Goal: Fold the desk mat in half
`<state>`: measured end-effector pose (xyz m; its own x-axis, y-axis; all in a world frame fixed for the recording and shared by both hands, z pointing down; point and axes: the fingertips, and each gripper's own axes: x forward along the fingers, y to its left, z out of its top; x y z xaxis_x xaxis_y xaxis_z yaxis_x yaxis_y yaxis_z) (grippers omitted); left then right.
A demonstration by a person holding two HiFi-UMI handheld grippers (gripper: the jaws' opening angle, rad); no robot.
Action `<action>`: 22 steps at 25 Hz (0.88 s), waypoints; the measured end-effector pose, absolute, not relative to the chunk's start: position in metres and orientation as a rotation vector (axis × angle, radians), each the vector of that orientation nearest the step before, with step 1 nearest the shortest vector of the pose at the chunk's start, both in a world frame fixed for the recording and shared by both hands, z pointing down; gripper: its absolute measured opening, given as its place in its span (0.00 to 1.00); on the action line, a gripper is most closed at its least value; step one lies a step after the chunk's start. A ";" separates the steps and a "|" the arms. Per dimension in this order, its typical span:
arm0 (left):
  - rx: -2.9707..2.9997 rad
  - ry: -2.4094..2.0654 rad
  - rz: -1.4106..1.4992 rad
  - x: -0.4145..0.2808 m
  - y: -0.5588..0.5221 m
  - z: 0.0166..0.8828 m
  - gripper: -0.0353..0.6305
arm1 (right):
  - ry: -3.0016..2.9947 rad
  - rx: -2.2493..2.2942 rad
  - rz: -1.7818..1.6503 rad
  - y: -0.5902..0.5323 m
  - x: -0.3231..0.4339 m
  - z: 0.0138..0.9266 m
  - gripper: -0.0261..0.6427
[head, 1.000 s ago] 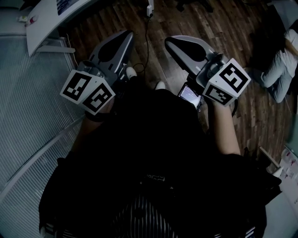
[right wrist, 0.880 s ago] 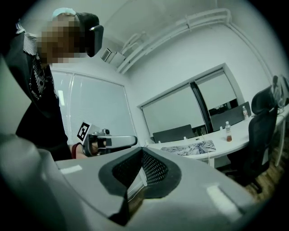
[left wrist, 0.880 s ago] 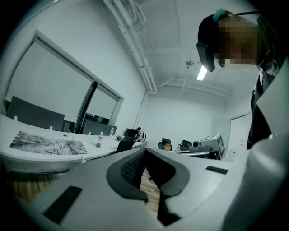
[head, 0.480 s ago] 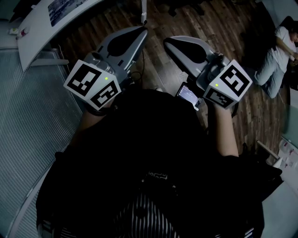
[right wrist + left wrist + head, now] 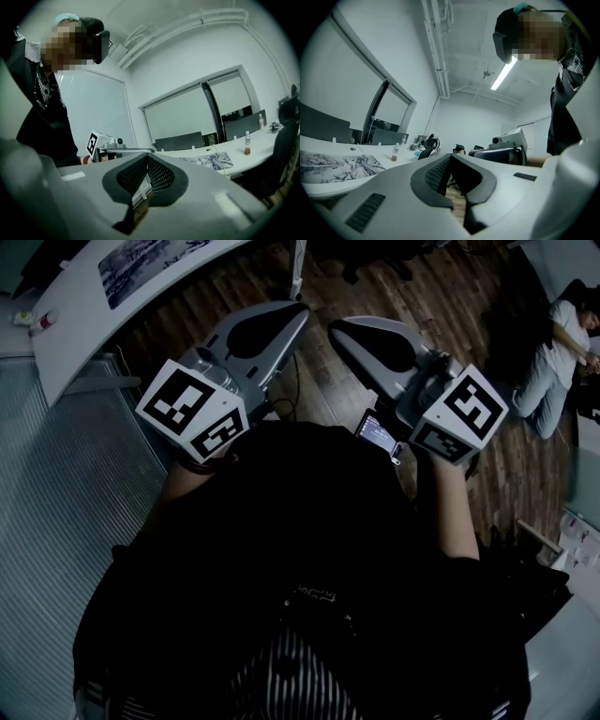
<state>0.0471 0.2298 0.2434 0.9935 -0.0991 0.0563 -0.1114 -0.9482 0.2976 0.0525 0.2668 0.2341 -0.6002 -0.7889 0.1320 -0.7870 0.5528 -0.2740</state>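
The desk mat (image 5: 150, 261), grey with a mountain print, lies flat on a curved white desk (image 5: 80, 329) at the head view's top left. It also shows flat in the left gripper view (image 5: 337, 166) and in the right gripper view (image 5: 211, 160). My left gripper (image 5: 302, 310) and right gripper (image 5: 336, 324) hang side by side over the wooden floor, short of the desk, tips close together. Both are shut with nothing between the pads, as the left gripper (image 5: 450, 157) and the right gripper (image 5: 147, 157) show in their own views.
A small bottle (image 5: 395, 152) stands on the desk beyond the mat. Office chairs (image 5: 429, 145) stand behind the desk. A ribbed glass partition (image 5: 56, 474) runs along the left. A person (image 5: 558, 352) sits on the floor at the far right. A cable (image 5: 296, 362) trails over the floor.
Both grippers have moved forward toward the desk, the left one swinging nearer the right. The desk and the mat have come further into the head view.
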 end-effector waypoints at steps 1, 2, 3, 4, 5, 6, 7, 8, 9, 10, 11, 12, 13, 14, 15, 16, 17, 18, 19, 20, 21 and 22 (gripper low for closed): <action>2.837 -0.152 0.055 0.042 0.223 0.243 0.06 | 2.763 -1.399 -0.473 0.260 0.048 0.233 0.05; 2.844 -0.156 0.050 0.038 0.215 0.243 0.06 | 2.765 -1.396 -0.463 0.253 0.045 0.233 0.05; 2.849 -0.164 0.045 0.033 0.206 0.243 0.06 | 2.769 -1.394 -0.455 0.246 0.041 0.234 0.05; 2.852 -0.174 0.040 0.028 0.198 0.243 0.06 | 2.771 -1.392 -0.451 0.238 0.038 0.234 0.05; 2.854 -0.187 0.036 0.023 0.190 0.244 0.06 | 2.774 -1.389 -0.450 0.231 0.035 0.236 0.05; 2.855 -0.200 0.032 0.017 0.183 0.245 0.06 | 2.779 -1.383 -0.451 0.224 0.031 0.238 0.05; 2.853 -0.215 0.029 0.011 0.177 0.247 0.06 | 2.785 -1.373 -0.455 0.217 0.027 0.239 0.05; 2.848 -0.233 0.023 0.003 0.170 0.248 0.06 | 2.789 -1.356 -0.469 0.211 0.022 0.239 0.05; 2.841 -0.257 0.017 -0.005 0.163 0.248 0.06 | 2.790 -1.334 -0.493 0.204 0.015 0.238 0.05; 2.832 -0.282 0.010 -0.013 0.156 0.249 0.06 | 2.792 -1.311 -0.513 0.197 0.008 0.237 0.05; 2.826 -0.305 0.005 -0.021 0.148 0.250 0.06 | 2.804 -1.295 -0.510 0.189 0.003 0.236 0.05; 2.823 -0.325 0.002 -0.028 0.140 0.251 0.06 | 2.824 -1.288 -0.483 0.180 -0.001 0.236 0.05; 2.824 -0.342 0.000 -0.035 0.132 0.252 0.06 | 2.843 -1.287 -0.455 0.171 -0.005 0.235 0.05; 2.825 -0.358 -0.002 -0.042 0.124 0.253 0.06 | 2.854 -1.285 -0.438 0.162 -0.009 0.234 0.05; 2.825 -0.372 -0.004 -0.048 0.117 0.253 0.06 | 2.861 -1.280 -0.434 0.154 -0.013 0.233 0.05; 2.822 -0.383 -0.006 -0.054 0.110 0.253 0.06 | 2.867 -1.274 -0.443 0.147 -0.017 0.232 0.05; 2.818 -0.394 -0.006 -0.060 0.104 0.254 0.06 | 2.874 -1.271 -0.461 0.141 -0.020 0.232 0.05; 2.814 -0.404 -0.003 -0.065 0.099 0.254 0.06 | 2.882 -1.271 -0.484 0.137 -0.023 0.232 0.05; 2.810 -0.416 0.002 -0.069 0.094 0.255 0.06 | 2.887 -1.268 -0.503 0.133 -0.025 0.233 0.05; 2.806 -0.427 0.007 -0.071 0.090 0.257 0.06 | 2.890 -1.259 -0.515 0.131 -0.027 0.233 0.05; 2.799 -0.439 0.009 -0.073 0.088 0.258 0.06 | 2.890 -1.243 -0.522 0.128 -0.028 0.234 0.05; 2.789 -0.452 0.010 -0.075 0.086 0.260 0.06 | 2.891 -1.223 -0.531 0.126 -0.029 0.236 0.05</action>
<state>-0.0745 0.0855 0.2601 0.9500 -0.3070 0.0568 -0.3092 -0.9003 0.3062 -0.0290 0.1256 0.2356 -0.7042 -0.6903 0.1658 -0.7042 0.6494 -0.2870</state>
